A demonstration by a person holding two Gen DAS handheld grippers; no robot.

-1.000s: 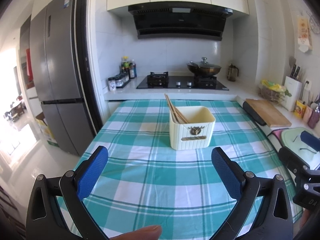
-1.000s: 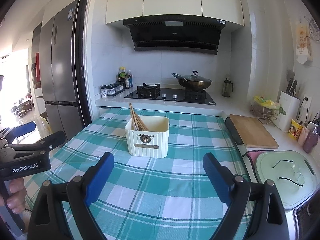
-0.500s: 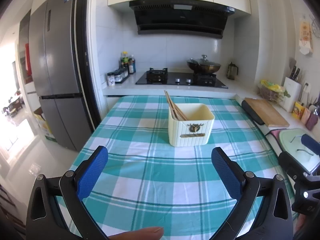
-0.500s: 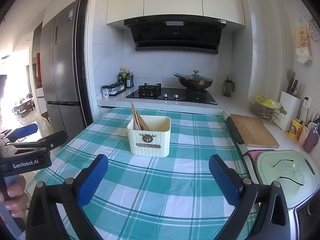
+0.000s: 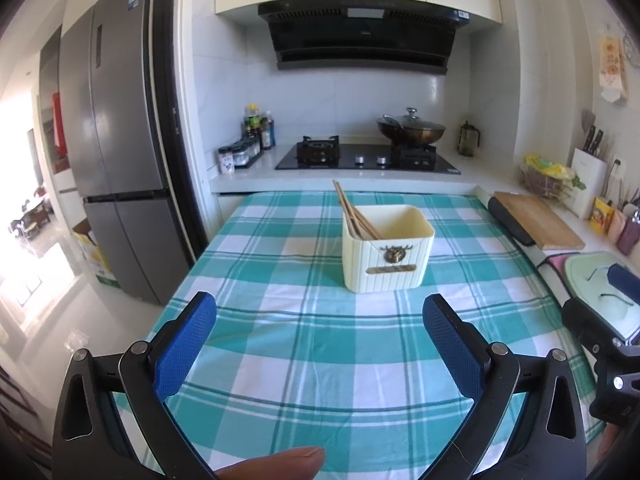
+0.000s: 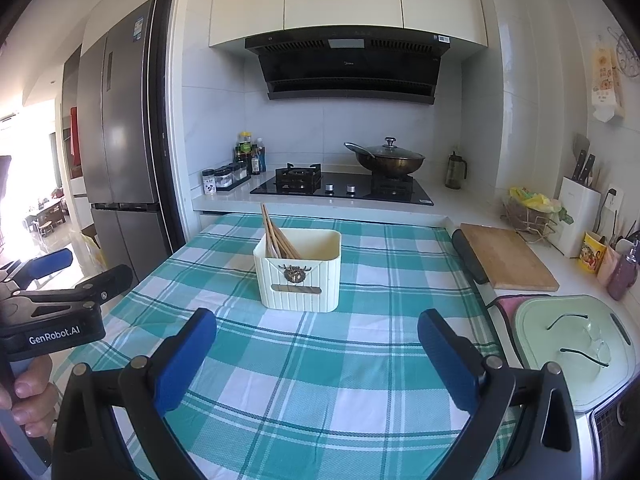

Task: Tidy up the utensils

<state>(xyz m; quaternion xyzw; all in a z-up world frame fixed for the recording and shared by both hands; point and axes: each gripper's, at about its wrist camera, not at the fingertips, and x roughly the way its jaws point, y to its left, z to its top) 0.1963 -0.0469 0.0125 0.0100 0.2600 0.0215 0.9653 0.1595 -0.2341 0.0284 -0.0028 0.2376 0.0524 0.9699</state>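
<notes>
Nearest the left wrist camera, a fingertip (image 5: pixel 280 460) shows at the bottom edge, and the left hand-held gripper (image 5: pixel 319 340) has its 2 blue pads spread wide with nothing between them. The right hand-held gripper (image 6: pixel 317 346) is likewise spread wide and empty; its jaws have just been opening to this width. Both hover over the near part of the counter (image 6: pixel 360 380), which is covered by a teal and white checked cloth. Well beyond the pads, near the middle of the cloth, stands a cream utensil holder (image 6: pixel 298 276) with a small metal ornament on its front. Several wooden chopsticks (image 6: pixel 276 236) lean inside it against its left rear corner. Further back are a black gas hob (image 6: pixel 344 188) and a lidded wok (image 6: pixel 390 160) on its right burner.
</notes>
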